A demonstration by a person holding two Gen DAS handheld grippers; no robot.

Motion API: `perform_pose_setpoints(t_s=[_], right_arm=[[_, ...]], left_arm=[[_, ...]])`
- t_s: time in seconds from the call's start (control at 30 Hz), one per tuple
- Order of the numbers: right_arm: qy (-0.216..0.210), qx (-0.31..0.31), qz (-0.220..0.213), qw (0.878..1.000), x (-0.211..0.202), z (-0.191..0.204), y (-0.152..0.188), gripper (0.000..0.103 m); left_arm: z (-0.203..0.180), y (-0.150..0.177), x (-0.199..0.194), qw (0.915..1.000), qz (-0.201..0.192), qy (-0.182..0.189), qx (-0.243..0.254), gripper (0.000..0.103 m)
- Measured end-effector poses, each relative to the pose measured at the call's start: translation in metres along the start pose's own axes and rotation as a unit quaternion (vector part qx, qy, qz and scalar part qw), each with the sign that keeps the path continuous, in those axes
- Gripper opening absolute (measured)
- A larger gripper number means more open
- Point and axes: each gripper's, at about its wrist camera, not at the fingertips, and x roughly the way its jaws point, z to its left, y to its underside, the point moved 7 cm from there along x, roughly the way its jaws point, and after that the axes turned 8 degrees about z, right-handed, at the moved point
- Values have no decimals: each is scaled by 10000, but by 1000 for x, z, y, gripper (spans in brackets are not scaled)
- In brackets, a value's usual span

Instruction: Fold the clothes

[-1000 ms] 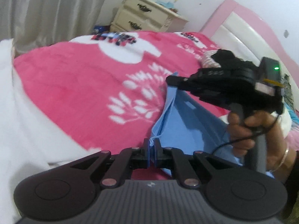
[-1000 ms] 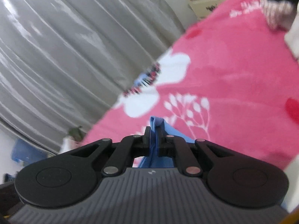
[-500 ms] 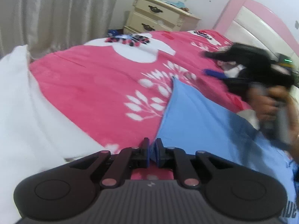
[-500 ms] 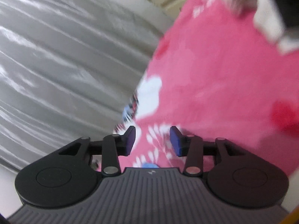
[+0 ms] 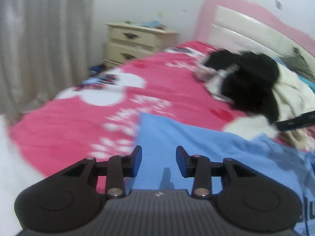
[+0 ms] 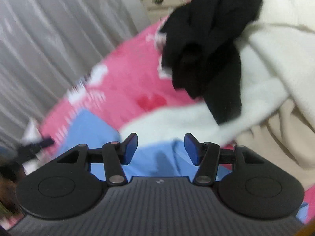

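Both jaws opening and empty, left gripper (image 5: 158,161) and right gripper (image 6: 160,149) over the blue garment (image 5: 196,147) lying flat beside the black-and-white clothes pile (image 5: 254,86); risk: snagging pile fabric, dragging the fold askew.

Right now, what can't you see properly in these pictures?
- Print on the blue shirt: cut off by the left wrist view's right edge.
- Things atop the nightstand: too small, blurred.
- Other gripper in the right wrist view: motion-blurred, mostly off the left edge.
- What lies under the black garment: covered.
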Motion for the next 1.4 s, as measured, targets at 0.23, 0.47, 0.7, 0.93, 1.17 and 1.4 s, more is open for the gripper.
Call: perform_pose_setpoints(t_s=[0.23, 0.47, 0.7, 0.93, 1.17, 1.4], right_arm=[[333, -565, 404, 9970, 50, 11, -5, 45], [798, -1502, 129, 9853, 41, 31, -2, 5], [1085, -1176, -884, 9832, 30, 23, -4, 5], [1500, -827, -1296, 9767, 43, 5, 6, 5], [1375, -240, -1310, 9815, 49, -9, 3, 10], [944, 1041, -2044, 9688, -34, -48, -5, 18]], left_arm=[[-21, 17, 34, 9991, 262, -212, 238, 39], [-22, 21, 35, 9982, 171, -369, 448, 39], [-20, 23, 35, 9966, 218, -527, 588, 40], [-18, 28, 33, 9955, 213, -652, 648, 40], [-15, 29, 33, 9955, 228, -676, 621, 40], [-16, 28, 35, 9951, 179, -715, 662, 42]])
